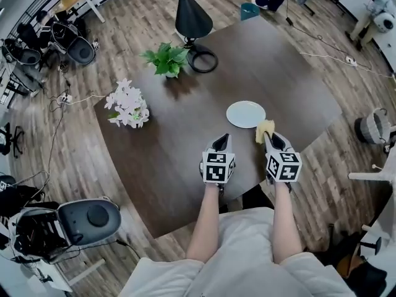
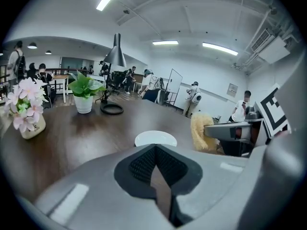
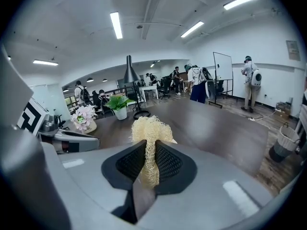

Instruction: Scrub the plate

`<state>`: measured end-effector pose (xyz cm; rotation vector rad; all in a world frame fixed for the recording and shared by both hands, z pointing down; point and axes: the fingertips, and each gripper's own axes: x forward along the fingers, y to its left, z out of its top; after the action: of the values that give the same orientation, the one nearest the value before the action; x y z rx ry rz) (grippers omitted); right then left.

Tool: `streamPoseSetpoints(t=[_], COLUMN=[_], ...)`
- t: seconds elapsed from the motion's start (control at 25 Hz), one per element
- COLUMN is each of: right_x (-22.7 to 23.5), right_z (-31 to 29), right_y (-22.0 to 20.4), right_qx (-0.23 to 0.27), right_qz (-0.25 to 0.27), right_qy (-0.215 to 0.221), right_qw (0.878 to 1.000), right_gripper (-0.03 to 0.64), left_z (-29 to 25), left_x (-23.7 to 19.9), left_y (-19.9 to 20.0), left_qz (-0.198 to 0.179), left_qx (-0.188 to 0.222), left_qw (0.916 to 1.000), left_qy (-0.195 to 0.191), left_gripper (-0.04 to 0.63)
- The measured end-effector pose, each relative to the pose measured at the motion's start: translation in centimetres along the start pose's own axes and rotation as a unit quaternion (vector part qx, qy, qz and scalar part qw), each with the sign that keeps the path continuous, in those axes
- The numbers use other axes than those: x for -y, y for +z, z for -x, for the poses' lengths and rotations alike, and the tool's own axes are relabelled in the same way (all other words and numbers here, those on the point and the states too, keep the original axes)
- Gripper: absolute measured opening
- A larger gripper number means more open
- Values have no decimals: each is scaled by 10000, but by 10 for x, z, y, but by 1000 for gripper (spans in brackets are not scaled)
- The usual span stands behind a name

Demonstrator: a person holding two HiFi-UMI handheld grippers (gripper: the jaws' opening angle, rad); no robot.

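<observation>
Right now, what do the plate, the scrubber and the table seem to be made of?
The plate: white, smooth, faint sheen, likely glazed ceramic, though plastic is possible. The scrubber, clamped in the right gripper: pale yellow, open fibrous mesh, probably loofah. The table: dark brown, matte, faint grain, wood or wood-look laminate.

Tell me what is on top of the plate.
Nothing shows on the plate; its white face looks bare. The scrubber, held in the right gripper, covers its near right edge.

Your table (image 1: 185, 156): dark wood | white plate (image 1: 245, 114) near right | pink flowers in pot (image 1: 128, 107) at left edge | green potted plant (image 1: 166, 59), black lamp (image 1: 190, 16) far side
</observation>
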<state>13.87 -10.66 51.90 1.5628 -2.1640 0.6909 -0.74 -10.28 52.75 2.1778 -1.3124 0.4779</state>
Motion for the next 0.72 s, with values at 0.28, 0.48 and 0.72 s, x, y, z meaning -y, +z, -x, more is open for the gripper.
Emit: streamPoseSetpoints(t=[0.28,0.48,0.72], right_x=[6,13,13], right_z=[-47,-80,-118], right_y=[4,5,-4], right_qx=[-424,-698,-1131], right_qz=[170,328,568], right_qy=[276,392,574], right_qw=[9986,9963,9903], right_gripper=[80,80,80], left_z=[-34,-66,-99], left_x=[-19,-27,-49], left_y=[-4,-4,-10], left_qz=[233,247,416], left_qx=[-229,-366,-613], left_qw=[9991,9986,9964], left_qy=[253,284,407], left_gripper=[0,0,0])
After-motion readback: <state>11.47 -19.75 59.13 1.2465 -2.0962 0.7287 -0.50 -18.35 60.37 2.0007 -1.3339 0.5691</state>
